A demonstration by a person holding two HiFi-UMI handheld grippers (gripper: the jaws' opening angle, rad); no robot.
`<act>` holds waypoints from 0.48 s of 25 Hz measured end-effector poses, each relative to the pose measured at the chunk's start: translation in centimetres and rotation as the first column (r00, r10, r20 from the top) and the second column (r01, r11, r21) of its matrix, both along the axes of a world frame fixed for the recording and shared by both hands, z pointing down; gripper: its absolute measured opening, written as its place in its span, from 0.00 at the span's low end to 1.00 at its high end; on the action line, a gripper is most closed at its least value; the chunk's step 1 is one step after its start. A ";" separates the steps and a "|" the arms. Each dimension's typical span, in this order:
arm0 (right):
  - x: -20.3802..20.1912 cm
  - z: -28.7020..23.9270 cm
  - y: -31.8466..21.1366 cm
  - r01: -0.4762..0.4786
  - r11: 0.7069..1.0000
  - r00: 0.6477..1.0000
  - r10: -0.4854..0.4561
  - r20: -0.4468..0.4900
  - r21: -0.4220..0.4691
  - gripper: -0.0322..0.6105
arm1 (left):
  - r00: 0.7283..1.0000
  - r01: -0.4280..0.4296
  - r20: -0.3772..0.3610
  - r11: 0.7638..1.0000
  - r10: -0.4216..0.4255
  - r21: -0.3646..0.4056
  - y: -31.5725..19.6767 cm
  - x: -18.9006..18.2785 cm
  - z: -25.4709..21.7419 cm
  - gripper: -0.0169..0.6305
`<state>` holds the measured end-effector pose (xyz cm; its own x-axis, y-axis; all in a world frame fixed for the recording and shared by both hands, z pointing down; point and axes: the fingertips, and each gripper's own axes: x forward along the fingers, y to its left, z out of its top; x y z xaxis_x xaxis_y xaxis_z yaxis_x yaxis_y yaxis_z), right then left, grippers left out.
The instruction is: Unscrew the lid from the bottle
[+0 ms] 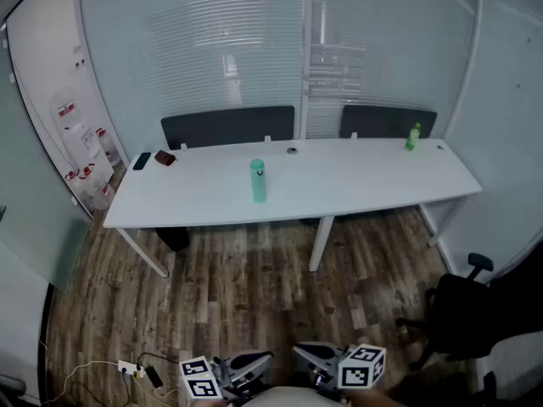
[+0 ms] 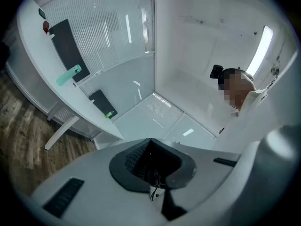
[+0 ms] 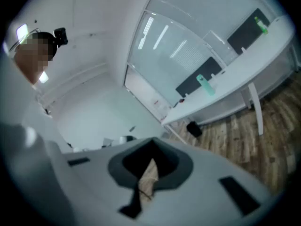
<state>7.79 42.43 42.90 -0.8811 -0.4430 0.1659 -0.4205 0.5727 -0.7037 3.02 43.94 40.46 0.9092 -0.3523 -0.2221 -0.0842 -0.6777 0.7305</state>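
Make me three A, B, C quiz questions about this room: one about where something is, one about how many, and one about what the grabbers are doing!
1. Where does the teal bottle stand?
A) on the floor
B) near the middle of the table
C) on a chair

2. How many bottles stand on the table?
A) two
B) one
C) five

3. How are the left gripper and right gripper?
A) wide open
B) clamped on the lid
C) shut and empty

Answers:
1 B: it stands upright mid-table.
2 A: the teal bottle, plus a small green bottle at the far right end.
3 C: both sets of jaws are closed with nothing between them, far from the table.
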 end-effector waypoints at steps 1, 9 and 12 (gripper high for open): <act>0.0 0.0 0.0 0.002 1.000 1.000 -0.002 -0.004 0.002 0.08 | 1.000 -0.001 0.001 1.000 0.001 0.001 0.0 0.1 0.0 0.05; 0.1 0.0 -0.4 0.018 1.000 1.000 -0.018 -0.026 0.011 0.08 | 1.000 0.003 0.004 1.000 -0.003 -0.008 -0.4 0.4 0.1 0.05; 0.2 0.1 -0.5 0.021 1.000 0.999 -0.021 -0.029 0.012 0.08 | 1.000 0.014 0.005 1.000 -0.014 -0.008 -0.7 0.3 0.0 0.05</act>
<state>7.99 41.93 43.01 -0.8851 -0.4268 0.1858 -0.4283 0.5903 -0.6842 3.31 43.27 40.45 0.9053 -0.3664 -0.2149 -0.0967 -0.6703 0.7357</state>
